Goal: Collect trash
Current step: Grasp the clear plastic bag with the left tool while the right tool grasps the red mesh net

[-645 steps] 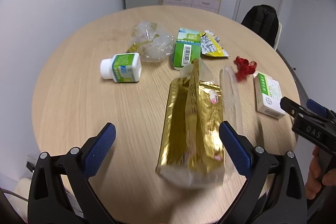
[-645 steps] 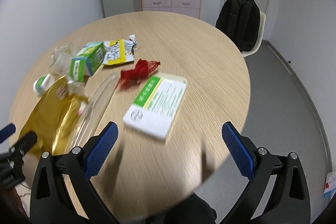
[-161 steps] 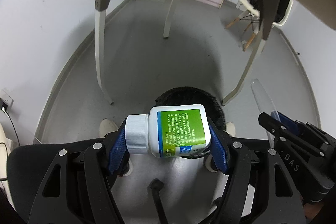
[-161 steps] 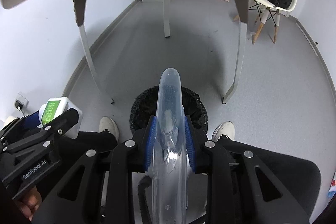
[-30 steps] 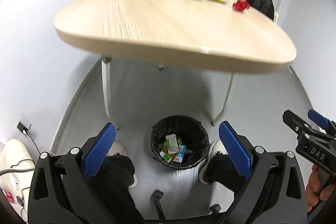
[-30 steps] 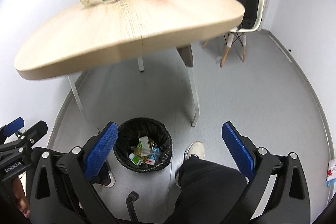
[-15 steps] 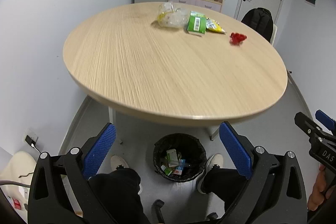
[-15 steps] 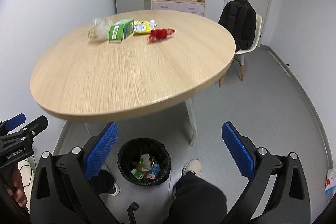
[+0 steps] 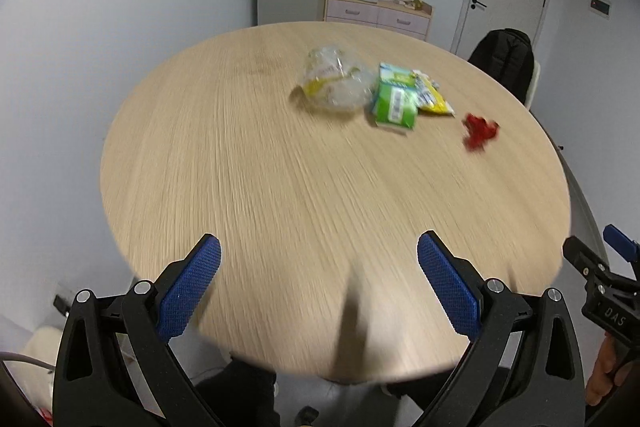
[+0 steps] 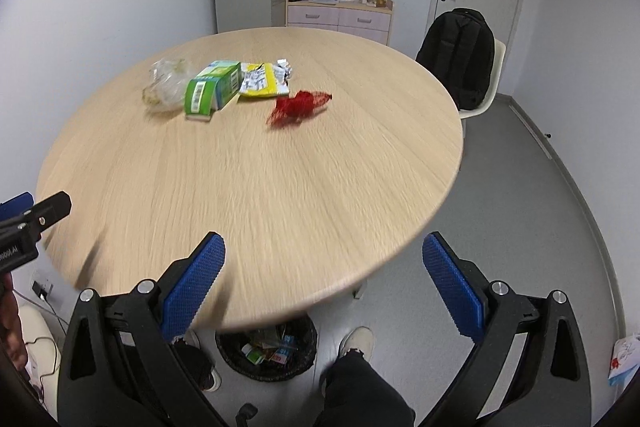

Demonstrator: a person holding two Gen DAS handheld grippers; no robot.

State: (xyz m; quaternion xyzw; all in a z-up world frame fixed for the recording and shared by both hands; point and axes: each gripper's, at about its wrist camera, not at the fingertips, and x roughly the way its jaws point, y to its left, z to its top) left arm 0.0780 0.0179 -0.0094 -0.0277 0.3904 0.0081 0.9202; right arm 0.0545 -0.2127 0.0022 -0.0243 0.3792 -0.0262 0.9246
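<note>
Above the table: I am holding the left gripper (image 9: 318, 283) and right gripper (image 10: 323, 283) spread wide, both carrying nothing.
Trash: clear bag (image 10: 166, 87), green carton (image 10: 211, 89), yellow wrapper (image 10: 262, 81) and red net (image 10: 300, 107) are lying at 11 to 12 o'clock, far across.
Risk: I am judging the long reach likely to shove pieces off the rim.
Surface: round wooden table (image 10: 256, 187).
Room: bin (image 10: 266, 351) is sitting below at 6 o'clock; backpack (image 10: 460, 55) on a chair at 2 o'clock.

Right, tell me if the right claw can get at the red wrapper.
Probably yes: the right claw is open and empty, and bare table lies between it and the red wrapper.
</note>
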